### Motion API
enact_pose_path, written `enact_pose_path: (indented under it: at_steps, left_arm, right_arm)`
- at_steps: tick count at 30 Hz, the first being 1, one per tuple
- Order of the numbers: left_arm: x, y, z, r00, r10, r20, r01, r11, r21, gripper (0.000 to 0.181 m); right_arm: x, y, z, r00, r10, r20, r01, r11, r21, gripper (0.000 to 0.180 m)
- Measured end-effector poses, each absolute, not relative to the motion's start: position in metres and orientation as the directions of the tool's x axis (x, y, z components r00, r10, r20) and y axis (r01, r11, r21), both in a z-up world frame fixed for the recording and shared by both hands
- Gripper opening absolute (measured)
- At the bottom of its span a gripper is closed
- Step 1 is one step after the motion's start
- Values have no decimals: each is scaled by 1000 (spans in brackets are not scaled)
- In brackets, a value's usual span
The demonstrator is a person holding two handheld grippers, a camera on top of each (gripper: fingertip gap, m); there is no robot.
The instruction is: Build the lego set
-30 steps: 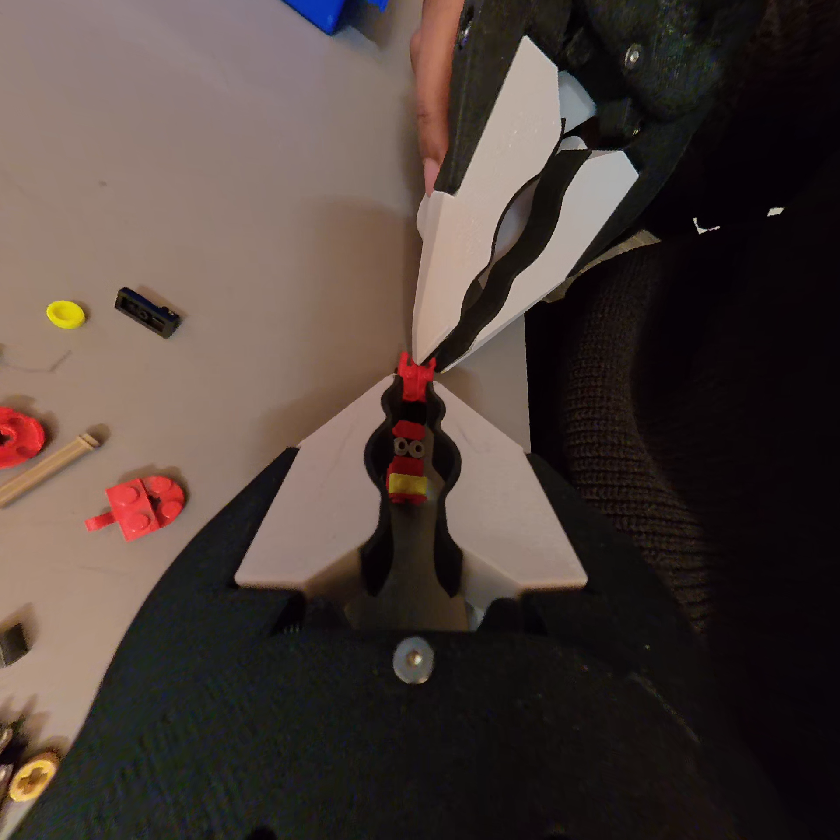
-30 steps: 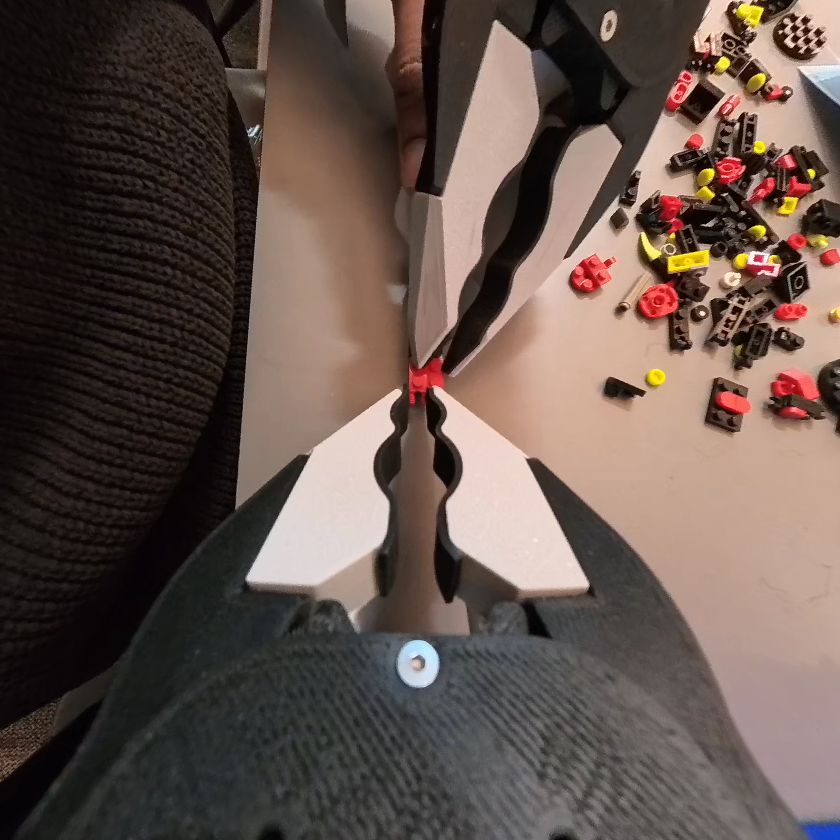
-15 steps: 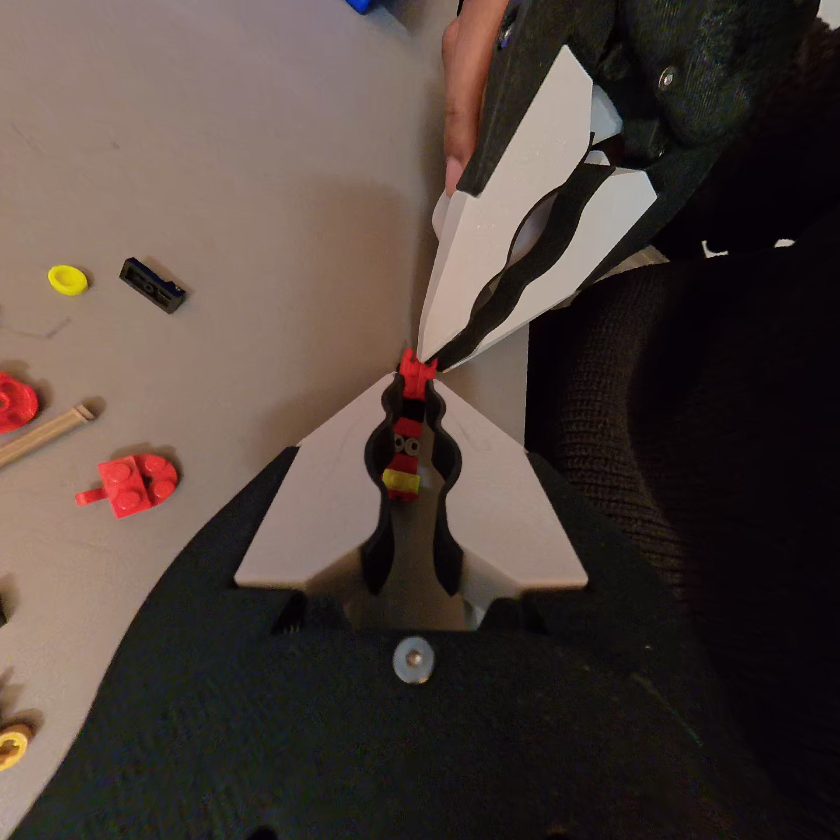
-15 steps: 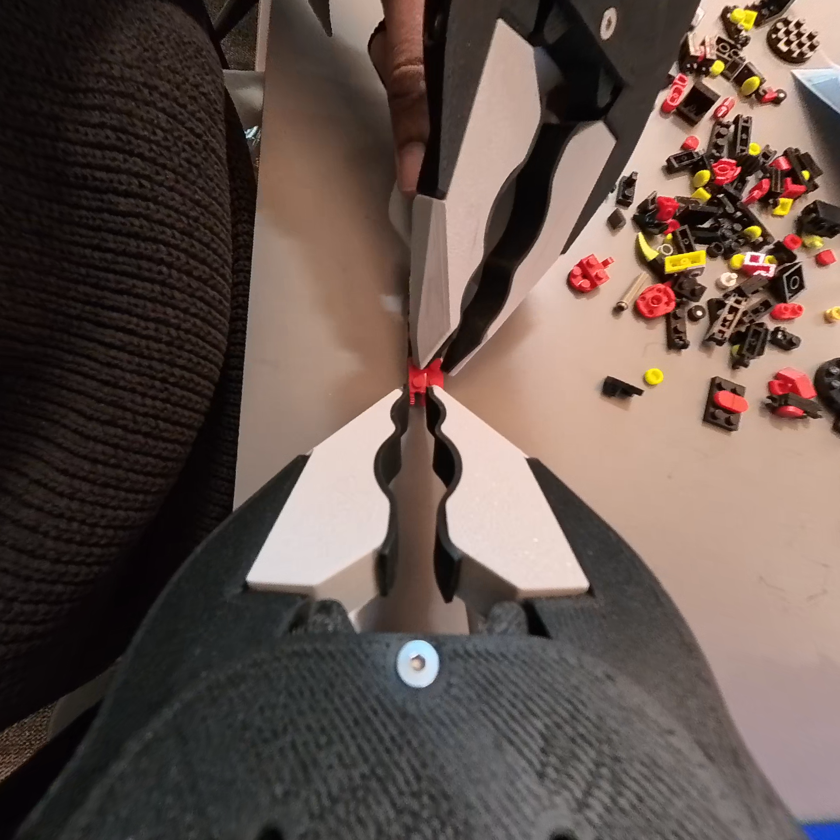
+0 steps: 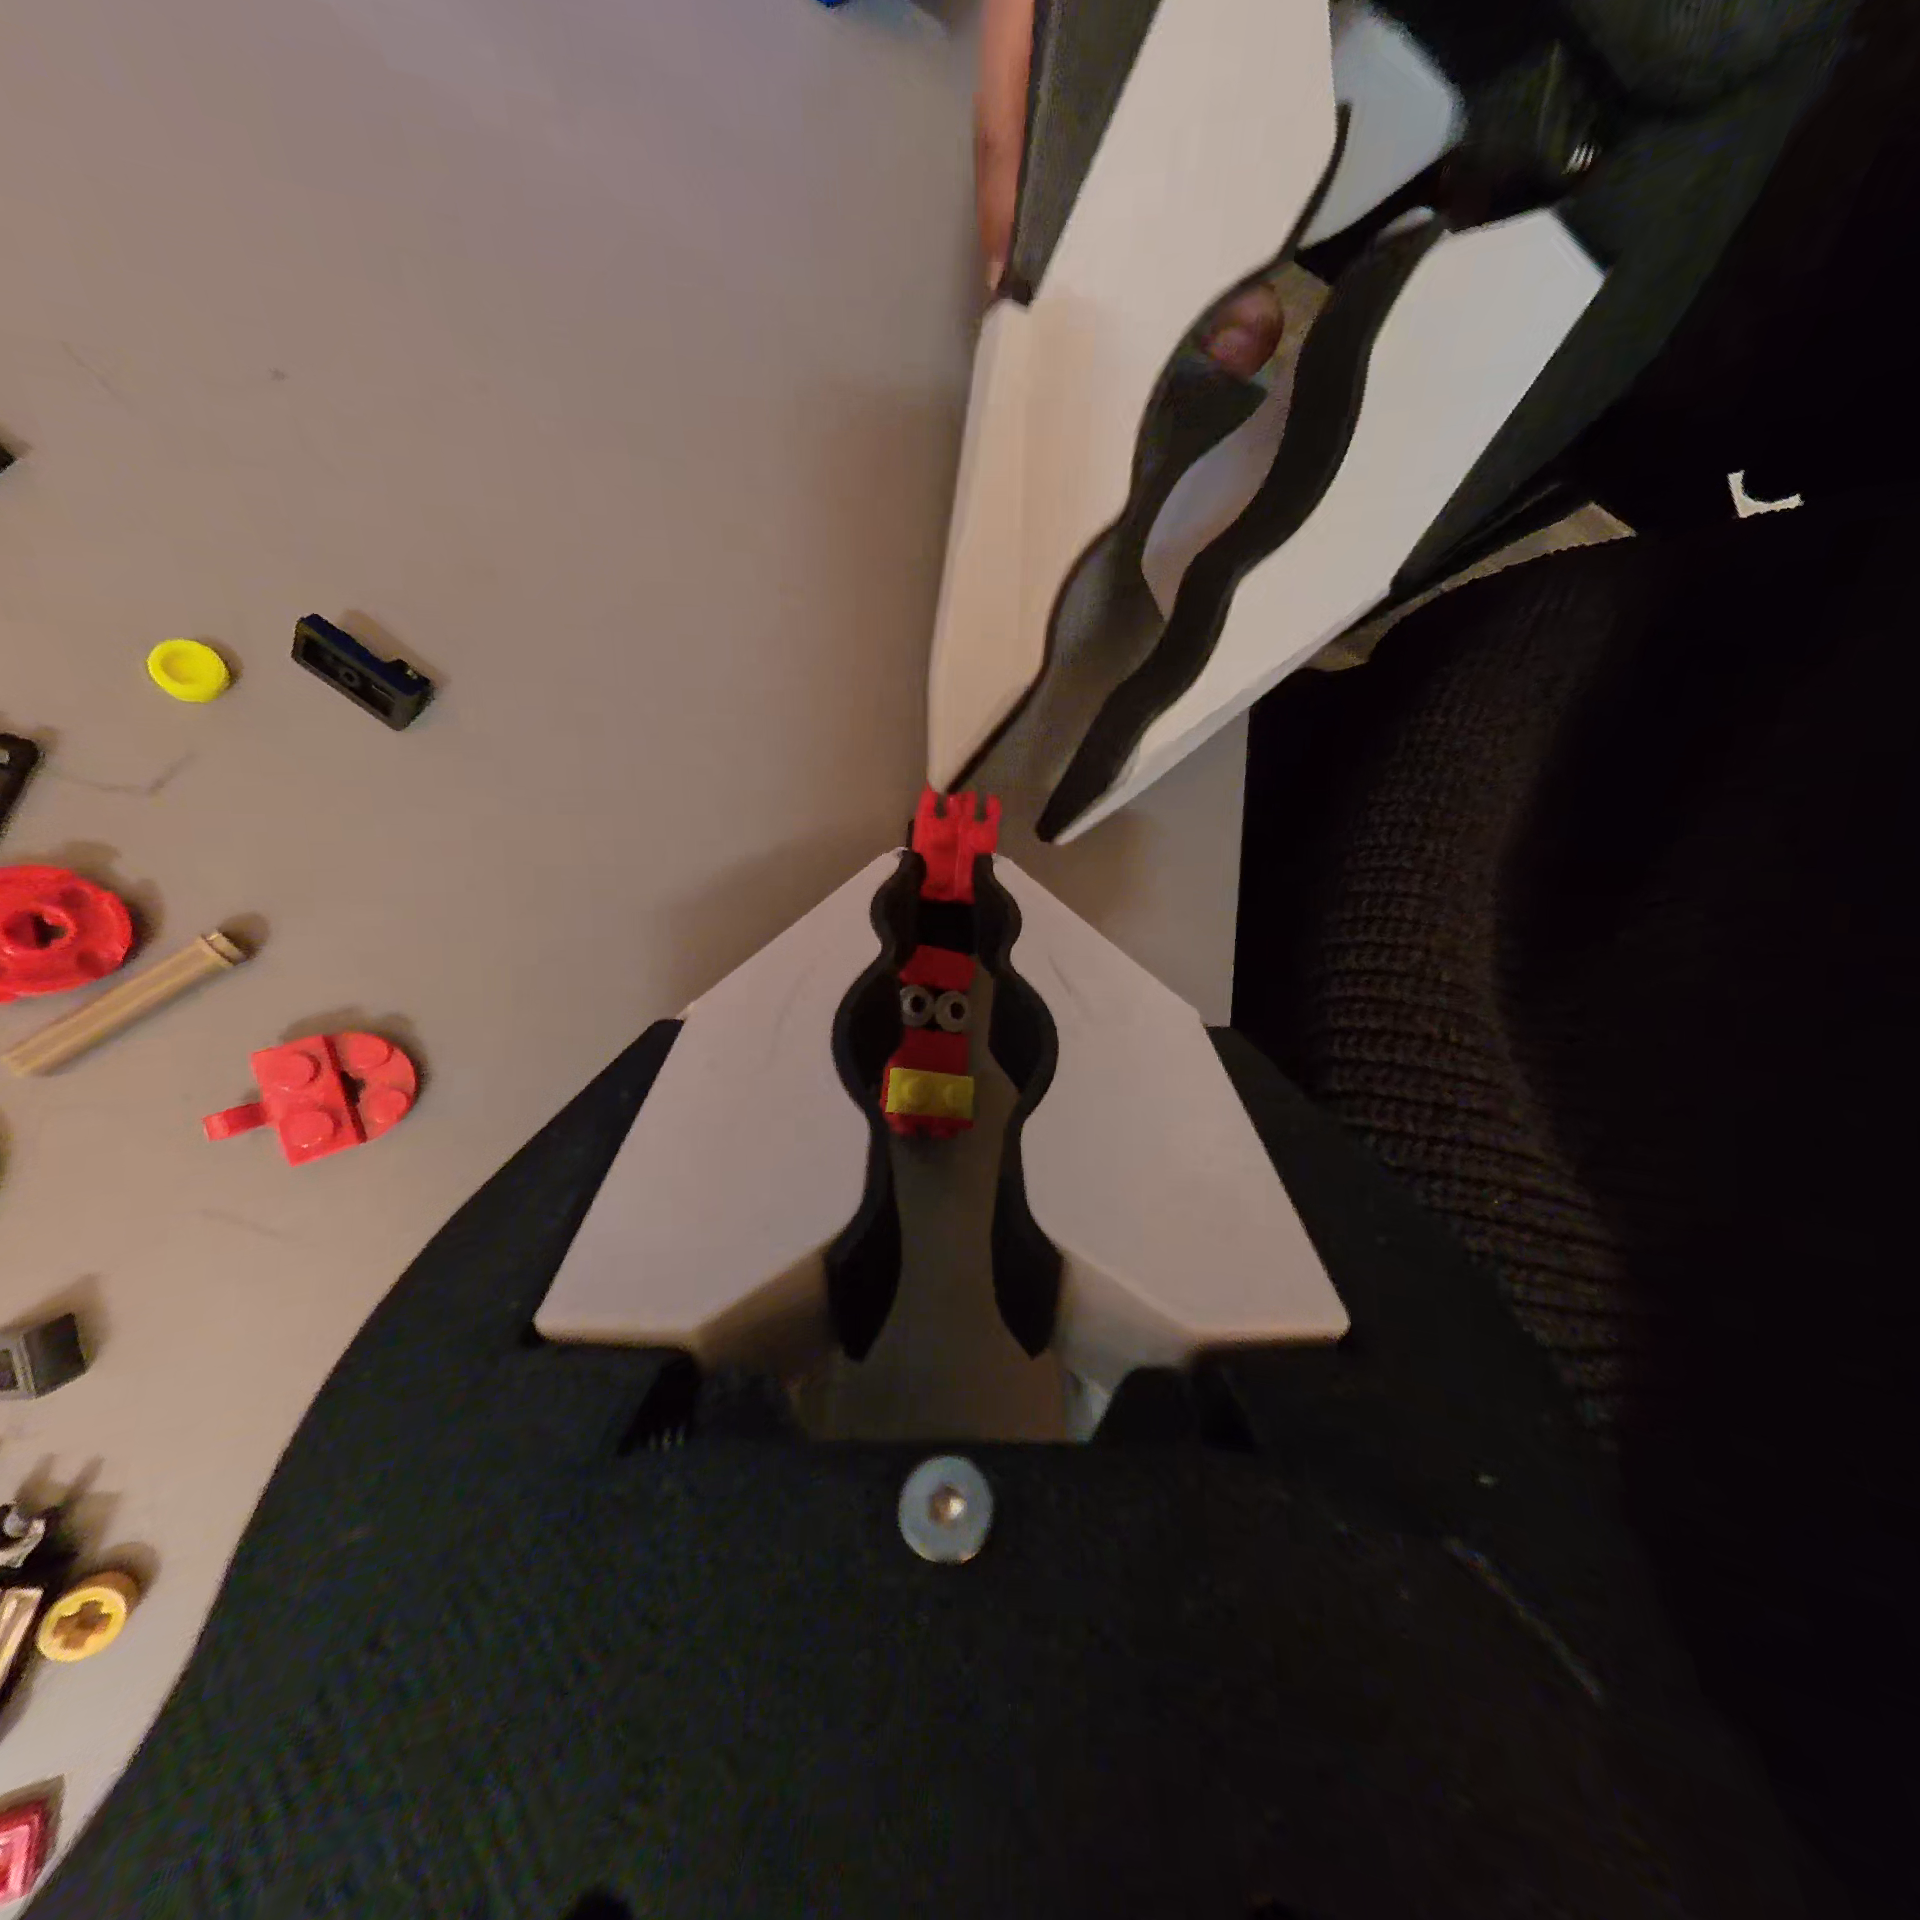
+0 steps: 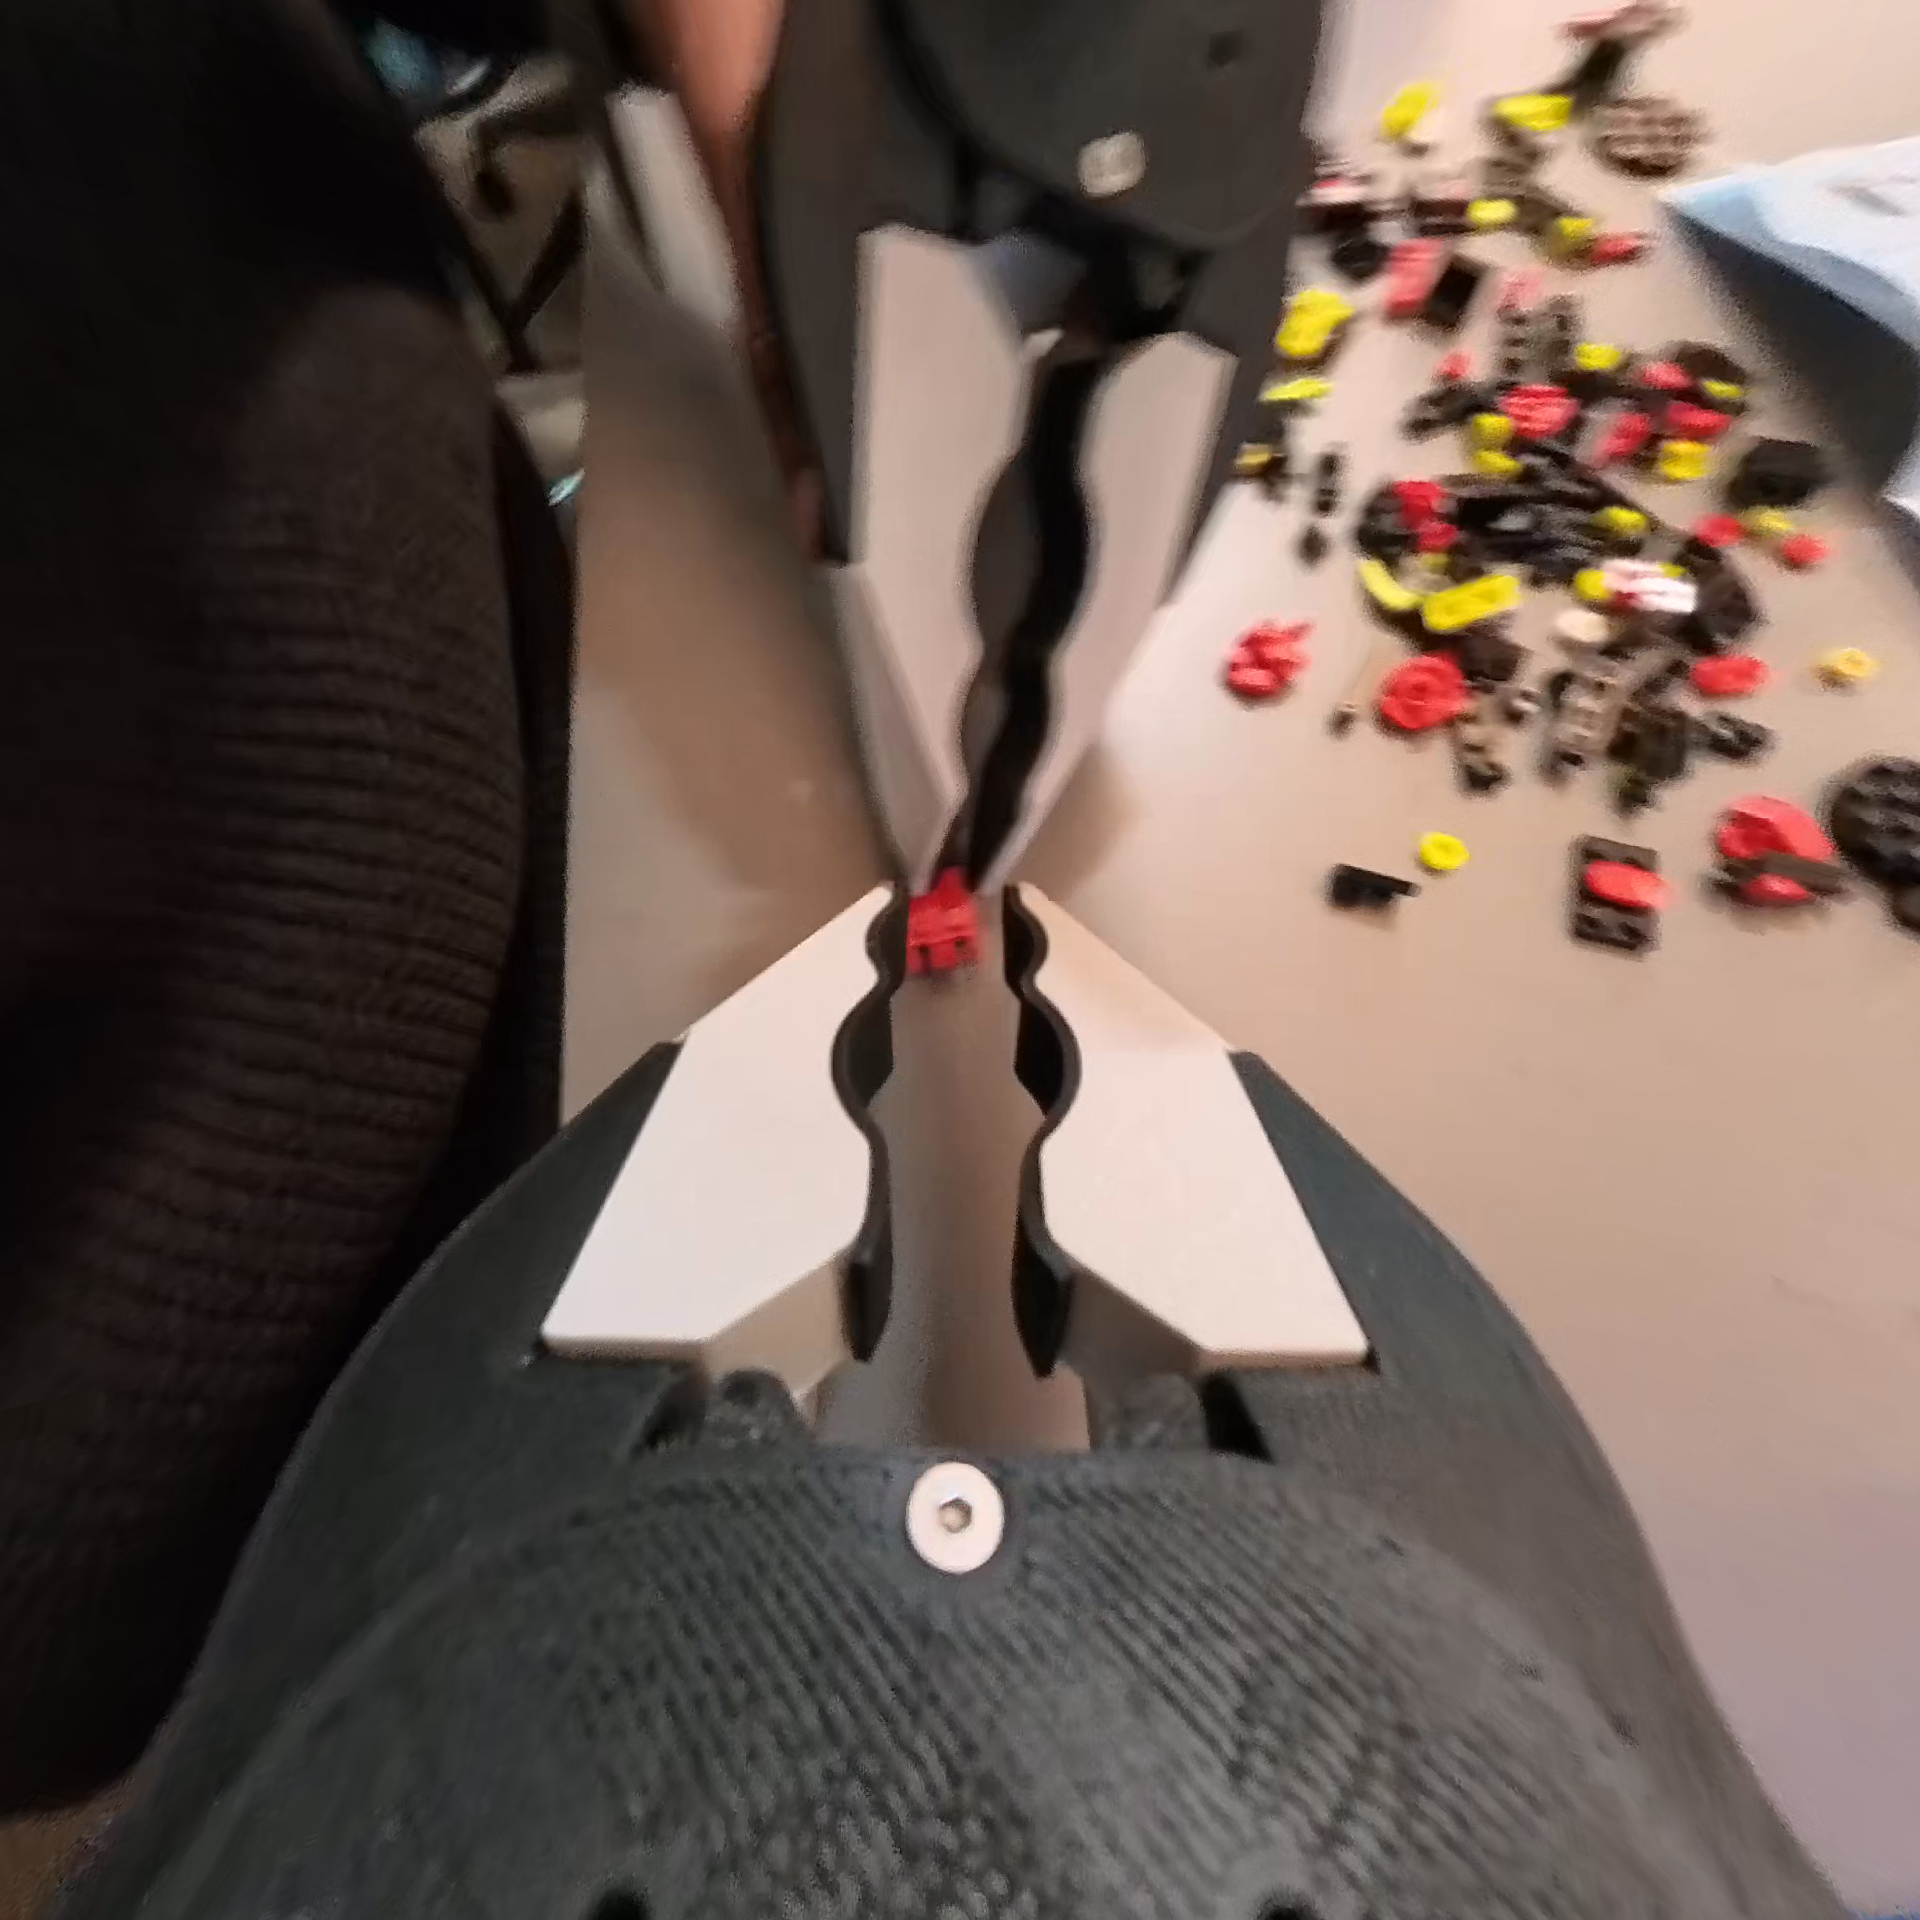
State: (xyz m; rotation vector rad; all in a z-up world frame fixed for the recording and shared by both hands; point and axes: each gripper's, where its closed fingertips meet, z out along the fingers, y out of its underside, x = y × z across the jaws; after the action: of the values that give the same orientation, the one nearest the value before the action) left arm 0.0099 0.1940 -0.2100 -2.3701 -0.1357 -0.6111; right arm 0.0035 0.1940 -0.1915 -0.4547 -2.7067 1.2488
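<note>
My left gripper (image 5: 948, 862) is shut on a small lego assembly (image 5: 932, 1049) of red, black and yellow pieces with two grey studs. Its red clip piece (image 5: 954, 844) sticks out past the tips. My right gripper (image 5: 992, 805) comes in from above in the left wrist view, open, with its tips just off the red clip. In the blurred right wrist view my right gripper (image 6: 948, 902) is open, and the red clip (image 6: 943, 925) sits in the gap between its tips. There the left gripper (image 6: 956, 871) holds the clip from above.
On the grey table (image 5: 520, 416) lie a yellow round piece (image 5: 187, 670), a black plate (image 5: 361, 684), a red disc (image 5: 57, 930), a tan axle (image 5: 125, 1003) and a red plate (image 5: 327, 1096). A pile of loose pieces (image 6: 1538, 582) lies farther off. A dark knitted sleeve (image 5: 1558, 1039) is beside the table edge. Both grippers' tips are close together, under 4 cm apart. The black plate (image 5: 361, 684) lies around 8 cm away from my right fingertips. Look for it in the right wrist view (image 6: 1368, 868) too.
My right gripper was shut on the red clip and has now opened and let go of it. The left gripper still holds the assembly.
</note>
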Motion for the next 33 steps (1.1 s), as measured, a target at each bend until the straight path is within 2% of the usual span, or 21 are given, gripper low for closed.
enact_pose_path:
  at_steps: [4,12,14,16,21,33]
  left_arm:
    - [10,194,-210,884,-65,463,255,-764,-593,12]
    - [10,194,-210,881,-67,468,259,-760,-596,12]
    - [10,194,-210,879,-67,472,263,-759,-596,12]
    - [10,194,-210,878,-67,474,265,-758,-596,12]
    - [10,194,-210,878,-66,474,265,-757,-597,12]
    - [10,194,-211,878,-65,474,266,-757,-597,11]
  right_arm:
    - [-4,200,-202,-921,385,-62,306,615,-727,16]
    - [0,198,-205,-920,377,-110,337,611,-716,14]
    - [5,195,-204,-923,357,-145,347,606,-716,6]
    - [8,192,-203,-932,338,-134,327,619,-714,0]
    - [10,189,-205,-947,313,-72,271,659,-702,0]
    - [10,190,-207,-941,328,-89,292,648,-704,0]
